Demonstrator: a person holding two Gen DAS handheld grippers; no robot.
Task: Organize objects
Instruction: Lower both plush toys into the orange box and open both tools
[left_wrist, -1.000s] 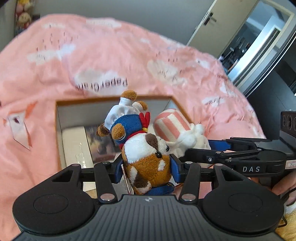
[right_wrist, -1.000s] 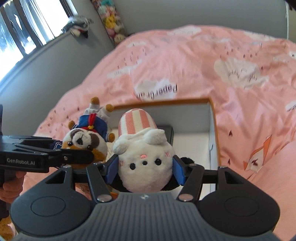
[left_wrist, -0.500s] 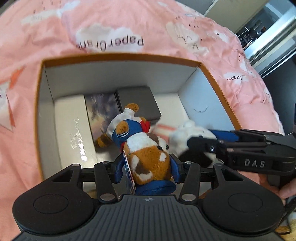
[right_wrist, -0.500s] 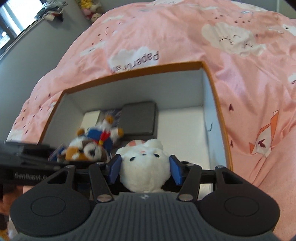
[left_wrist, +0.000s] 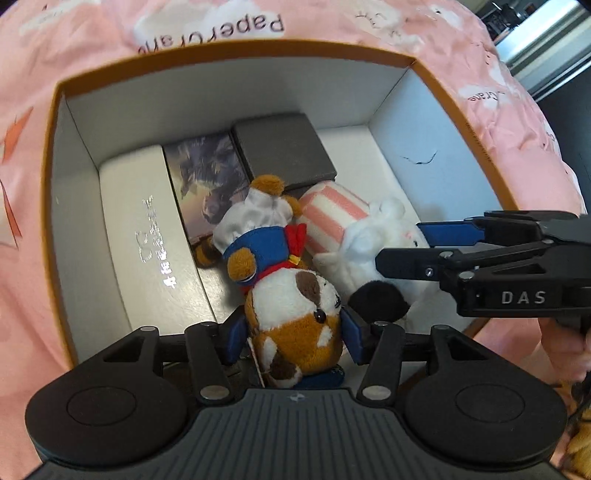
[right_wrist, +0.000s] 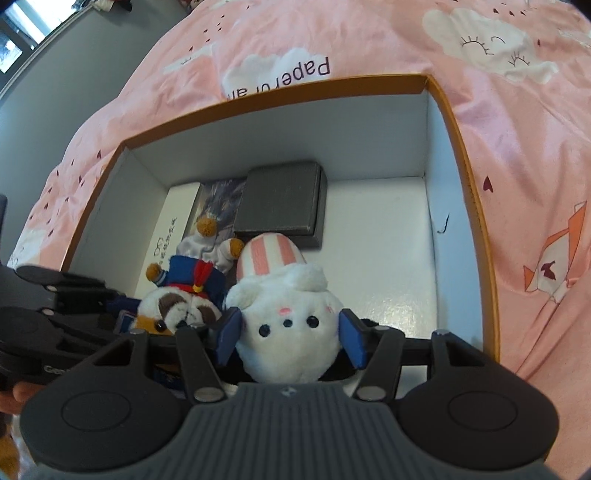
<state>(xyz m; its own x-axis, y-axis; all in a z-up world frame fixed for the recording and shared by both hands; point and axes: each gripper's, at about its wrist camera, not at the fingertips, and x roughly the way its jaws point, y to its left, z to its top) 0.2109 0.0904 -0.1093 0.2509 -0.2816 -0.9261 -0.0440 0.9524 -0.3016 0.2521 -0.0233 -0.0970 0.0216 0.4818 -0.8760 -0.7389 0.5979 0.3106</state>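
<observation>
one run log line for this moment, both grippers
left gripper: opening, brown plush between pads | right gripper: opening, white plush between pads | both plush inside box, beside grey case

bedcover: we see soft pink cloth, matt, lightly creased, with printed clouds and lettering.
box: we read it as cardboard, smooth matt white inside, with a tan-brown edge.
raccoon plush: fuzzy brown and white pile; its blue jacket looks like felt, its white trousers have a satin sheen.
white plush: fluffy white pile, with a pink-striped knit-like body.
grey case: matt, finely textured dark grey.
white carton: glossy card with shiny silver lettering.
left gripper: we see matt black plastic, a ribbed grey body, metal pins, blue fingers.
</observation>
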